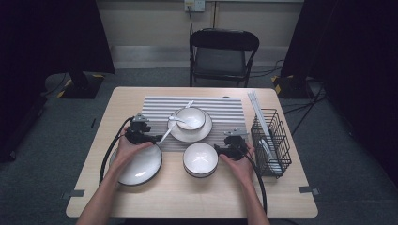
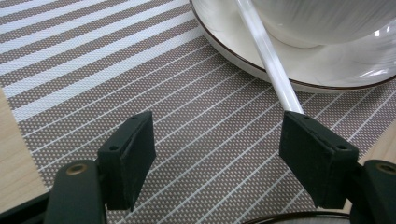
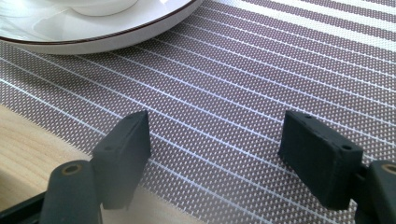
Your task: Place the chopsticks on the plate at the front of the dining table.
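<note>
No readable brand, label or writing on anything; counts from the high view: one striped placemat [image 1: 225, 108], two plates, two bowls, one spoon, one wire rack, one folding chair [image 1: 223, 51], one wooden table [image 1: 187, 197]; left gripper [image 1: 149, 136] sits at the placemat's left edge, jaws apart with nothing between the pads, bare mat under the gap in the left gripper view [image 2: 219, 140]; white spoon [image 1: 174, 123] rests with its head in the small bowl [image 1: 190, 117] and its handle slanting down off the plate rim toward the left gripper; in the left gripper view the spoon handle [image 2: 273, 65] ends just at the top of the right-hand jaw, touching or not I cannot tell; small bowl sits on the dark-rimmed saucer plate [image 1: 205, 131], which lies on the placemat; large dark-rimmed plate [image 1: 141, 166] lies on bare table under the left hand, empty; second bowl [image 1: 201, 159] stands on the table just below the placemat, centre; right gripper [image 1: 224, 149] is just beside that bowl's right side, jaws apart and empty over the mat edge in the right gripper view [image 3: 215, 135]; black wire rack [image 1: 272, 140] stands at the right table edge, holding white pieces I cannot make out.
</note>
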A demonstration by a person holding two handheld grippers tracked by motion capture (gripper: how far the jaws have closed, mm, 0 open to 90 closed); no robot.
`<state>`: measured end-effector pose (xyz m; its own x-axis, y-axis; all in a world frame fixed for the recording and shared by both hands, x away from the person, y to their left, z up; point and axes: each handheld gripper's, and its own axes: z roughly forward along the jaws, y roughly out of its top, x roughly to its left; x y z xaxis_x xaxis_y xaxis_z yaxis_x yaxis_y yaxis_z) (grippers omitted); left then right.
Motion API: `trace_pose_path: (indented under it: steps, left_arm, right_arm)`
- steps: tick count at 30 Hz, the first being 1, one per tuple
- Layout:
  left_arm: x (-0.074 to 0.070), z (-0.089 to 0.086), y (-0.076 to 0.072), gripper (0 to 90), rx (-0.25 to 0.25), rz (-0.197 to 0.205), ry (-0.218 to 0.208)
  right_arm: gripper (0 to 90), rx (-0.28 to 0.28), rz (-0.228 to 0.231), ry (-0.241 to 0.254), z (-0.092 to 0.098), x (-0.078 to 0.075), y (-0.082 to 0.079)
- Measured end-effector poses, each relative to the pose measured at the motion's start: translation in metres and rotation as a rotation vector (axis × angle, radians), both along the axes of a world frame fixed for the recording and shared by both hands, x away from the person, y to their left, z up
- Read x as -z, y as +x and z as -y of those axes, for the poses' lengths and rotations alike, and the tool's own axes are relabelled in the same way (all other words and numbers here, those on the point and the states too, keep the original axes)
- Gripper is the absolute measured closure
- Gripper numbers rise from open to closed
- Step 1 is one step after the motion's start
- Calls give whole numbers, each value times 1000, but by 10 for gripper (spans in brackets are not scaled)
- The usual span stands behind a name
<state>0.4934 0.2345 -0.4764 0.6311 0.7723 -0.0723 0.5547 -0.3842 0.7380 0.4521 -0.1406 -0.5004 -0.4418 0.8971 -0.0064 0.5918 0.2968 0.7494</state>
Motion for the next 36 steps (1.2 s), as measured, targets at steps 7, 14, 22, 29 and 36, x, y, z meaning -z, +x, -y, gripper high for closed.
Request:
trace_pose_path:
  steps: [7, 14, 22, 29, 36]
  left_arm:
    - [-3, 2, -1, 264, 13, 8, 15]
    - [-1, 8, -2, 271, 26, -4, 0]
    - [-1, 10, -2, 259, 39, -9, -12]
    - [-1, 15, -3, 254, 64, 4, 24]
    - [1, 14, -3, 247, 50, -15, -6]
  right_arm:
    - [241, 2, 0, 1, 0, 0, 0]
    - [242, 2, 0, 1, 0, 0, 0]
    - [242, 2, 0, 1, 0, 0, 0]
    - [242, 2, 0, 2, 0, 0, 0]
    - [242, 2, 0, 2, 0, 0, 0]
